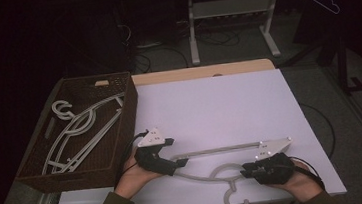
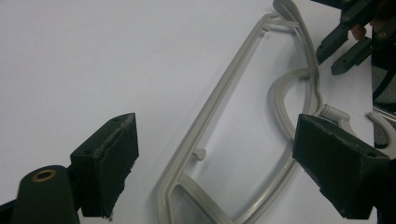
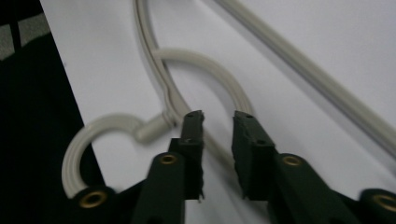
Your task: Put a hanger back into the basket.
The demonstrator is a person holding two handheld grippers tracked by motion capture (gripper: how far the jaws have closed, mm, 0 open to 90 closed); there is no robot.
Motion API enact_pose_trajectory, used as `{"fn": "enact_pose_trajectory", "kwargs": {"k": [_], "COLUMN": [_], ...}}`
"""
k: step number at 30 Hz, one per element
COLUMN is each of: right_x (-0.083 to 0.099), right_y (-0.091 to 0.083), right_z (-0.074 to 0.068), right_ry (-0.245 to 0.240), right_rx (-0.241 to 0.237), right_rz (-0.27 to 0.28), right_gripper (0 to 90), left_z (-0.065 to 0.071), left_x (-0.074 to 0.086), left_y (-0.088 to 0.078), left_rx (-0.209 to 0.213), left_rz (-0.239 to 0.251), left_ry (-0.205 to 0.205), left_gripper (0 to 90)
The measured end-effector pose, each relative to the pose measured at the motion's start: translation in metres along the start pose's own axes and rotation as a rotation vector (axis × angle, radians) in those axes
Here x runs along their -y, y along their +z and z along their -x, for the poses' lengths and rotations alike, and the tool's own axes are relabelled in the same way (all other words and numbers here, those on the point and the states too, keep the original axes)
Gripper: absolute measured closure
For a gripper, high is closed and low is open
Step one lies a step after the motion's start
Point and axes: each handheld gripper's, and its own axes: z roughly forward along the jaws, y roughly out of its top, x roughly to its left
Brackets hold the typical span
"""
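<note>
A pale grey hanger [image 1: 211,172] is seen lying flat on the white tabletop [image 1: 220,108], its hook [image 1: 236,202] overhanging the near edge. The left gripper [image 2: 215,158] is held wide open over one end of the hanger, pads clear of the plastic. The right gripper [image 3: 218,122] is parted by a narrow gap just beside the neck; nothing appears to be pinched, though blur leaves this uncertain. A nudge near the neck could tip the hanger off the edge, since the hook is unsupported. A brown woven basket [image 1: 120,118] holding more hangers [image 1: 78,129] stands at the left; the room beyond is dark, with desk legs [image 1: 193,30] visible.
</note>
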Motion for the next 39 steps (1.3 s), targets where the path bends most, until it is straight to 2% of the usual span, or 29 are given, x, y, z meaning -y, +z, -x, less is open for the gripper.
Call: {"fn": "enact_pose_trajectory", "kwargs": {"k": [3, 6, 7, 11, 16, 19, 22, 23, 25, 28, 30, 32, 33, 35, 39], "right_x": [0.010, 0.017, 0.018, 0.014, -0.003, -0.014, -0.021, -0.021, -0.021, -0.019, -0.015, -0.013, -0.013, -0.012, -0.010], "right_y": [-0.002, -0.001, -0.001, 0.003, 0.017, 0.027, 0.033, 0.033, 0.027, 0.020, 0.018, 0.020, 0.021, 0.025, 0.036], "right_z": [0.002, 0.009, 0.012, 0.022, 0.041, 0.059, 0.073, 0.074, 0.067, 0.044, 0.027, 0.011, 0.004, -0.005, -0.008], "right_ry": [0.001, 0.020, 0.031, 0.022, 0.007, -0.009, 0.020, 0.036, 0.044, 0.045, 0.020, -0.019, -0.022, -0.056, -0.085], "right_rx": [0.029, 0.058, 0.053, 0.099, 0.171, 0.229, 0.256, 0.241, 0.208, 0.098, 0.004, -0.055, -0.075, -0.089, -0.090], "right_rz": [-0.054, -0.091, -0.089, -0.075, -0.065, -0.060, -0.051, -0.039, -0.013, 0.036, 0.062, 0.059, 0.047, 0.022, -0.017], "right_gripper": [87.5, 89.7, 89.7, 89.8, 89.8, 89.9, 89.8, 89.5, 83.7, 73.4, 71.1, 70.5, 70.2, 70.2, 71.2], "left_z": [0.000, 0.001, 0.001, 0.001, 0.001, 0.001, 0.001, 0.001, 0.001, 0.000, 0.000, 0.000, 0.001, 0.001, 0.002], "left_x": [0.000, 0.000, 0.000, 0.000, 0.000, 0.000, 0.001, 0.001, 0.001, 0.001, 0.001, 0.001, 0.001, 0.001, 0.001], "left_y": [0.001, 0.001, 0.001, 0.002, 0.003, 0.003, 0.003, 0.002, 0.001, 0.000, 0.000, 0.001, 0.001, 0.002, 0.003], "left_rx": [0.002, 0.001, 0.003, 0.002, 0.005, 0.005, 0.004, 0.004, 0.003, -0.001, -0.002, -0.002, 0.000, 0.002, 0.006], "left_rz": [-0.001, -0.004, -0.002, -0.005, -0.005, -0.005, -0.007, -0.009, -0.005, -0.002, -0.001, 0.000, -0.003, -0.008, -0.010], "left_ry": [-0.001, 0.001, -0.001, 0.005, 0.003, -0.002, -0.005, -0.001, -0.001, -0.008, -0.007, -0.007, -0.002, 0.000, 0.003], "left_gripper": [14.4, 14.4, 14.4, 14.4, 14.4, 14.4, 14.4, 14.4, 14.4, 14.4, 14.4, 14.4, 14.4, 14.4, 14.4]}}
